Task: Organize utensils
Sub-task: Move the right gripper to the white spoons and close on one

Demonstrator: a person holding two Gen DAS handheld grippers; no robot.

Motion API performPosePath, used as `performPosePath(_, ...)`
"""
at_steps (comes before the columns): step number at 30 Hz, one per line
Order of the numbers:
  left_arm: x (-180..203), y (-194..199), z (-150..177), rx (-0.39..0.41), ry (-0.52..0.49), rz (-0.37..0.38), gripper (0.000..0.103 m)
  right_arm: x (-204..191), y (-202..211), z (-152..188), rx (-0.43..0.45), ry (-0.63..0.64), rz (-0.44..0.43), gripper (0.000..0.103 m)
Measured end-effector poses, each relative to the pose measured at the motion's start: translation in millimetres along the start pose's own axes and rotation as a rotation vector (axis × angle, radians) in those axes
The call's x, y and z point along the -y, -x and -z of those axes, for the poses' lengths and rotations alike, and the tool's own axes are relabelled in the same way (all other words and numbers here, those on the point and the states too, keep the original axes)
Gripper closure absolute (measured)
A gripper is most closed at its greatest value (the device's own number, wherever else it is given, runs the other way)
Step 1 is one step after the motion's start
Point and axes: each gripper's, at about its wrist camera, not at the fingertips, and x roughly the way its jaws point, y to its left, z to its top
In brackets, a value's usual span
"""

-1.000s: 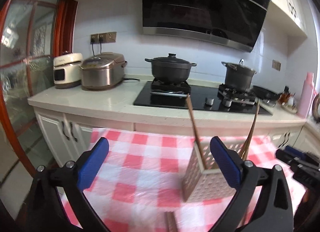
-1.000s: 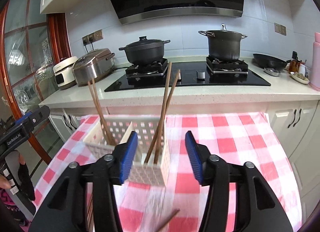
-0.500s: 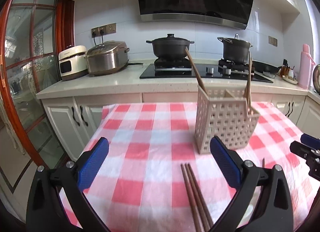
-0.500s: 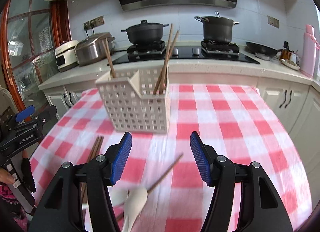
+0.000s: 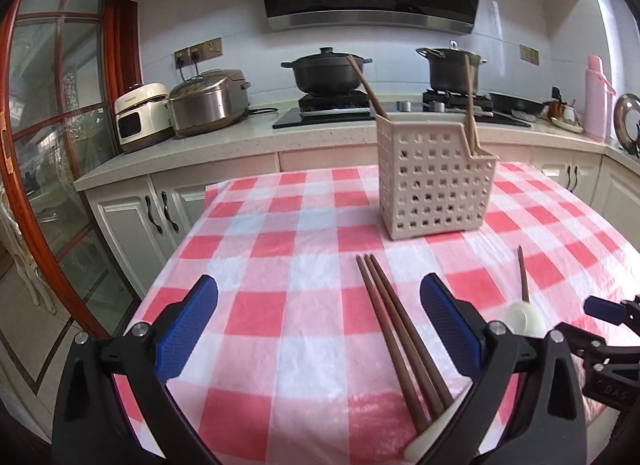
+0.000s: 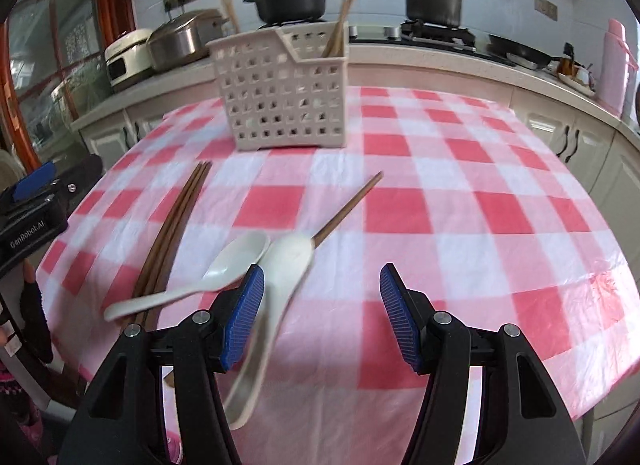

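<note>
Chopsticks (image 5: pixel 400 329) between spread left tool (image 5: pixel 320 325) pads | spoon (image 6: pixel 280 277) beside spread right tool (image 6: pixel 320 305), unpinched

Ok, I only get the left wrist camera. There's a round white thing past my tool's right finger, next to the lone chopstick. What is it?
Observer: That's the bowl of a spoon. The right wrist camera shows the whole spoon, with its handle running back past the right tool.
Operator: Is that tool holding it?
Observer: No, the tool is open. The spoon just lies along its left side.
Operator: Any more spoons?
Observer: Yes, another spoon lies beside the first, with its handle across the three chopsticks.
</note>
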Motion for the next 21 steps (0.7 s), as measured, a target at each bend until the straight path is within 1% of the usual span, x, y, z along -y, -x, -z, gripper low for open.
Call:
performPosePath(5, 4.3, 5.4, 6.8, 0.011, -0.020, 0.019, 0.005, -12.2, -9.9, 0.7, -0.044, 0.022, 0.026, 0.052)
performPosePath(8, 1.1, 8.0, 10.0, 0.021, -0.021, 0.022, 0.005, -18.5, -16.2, 1.1, -0.073, 0.035, 0.049, 0.052)
performPosePath(14, -8.9, 8.6, 13.9, 0.026, -0.006, 0.033, 0.005, -27.1, -27.3, -6.1, -0.098, 0.062, 0.098, 0.053)
performPosePath(21, 1.6, 12.6, 16.8, 0.015, -0.059, 0.069, 0.005, -29.8, -44.4, -17.8, -0.136, 0.074, 0.123, 0.053)
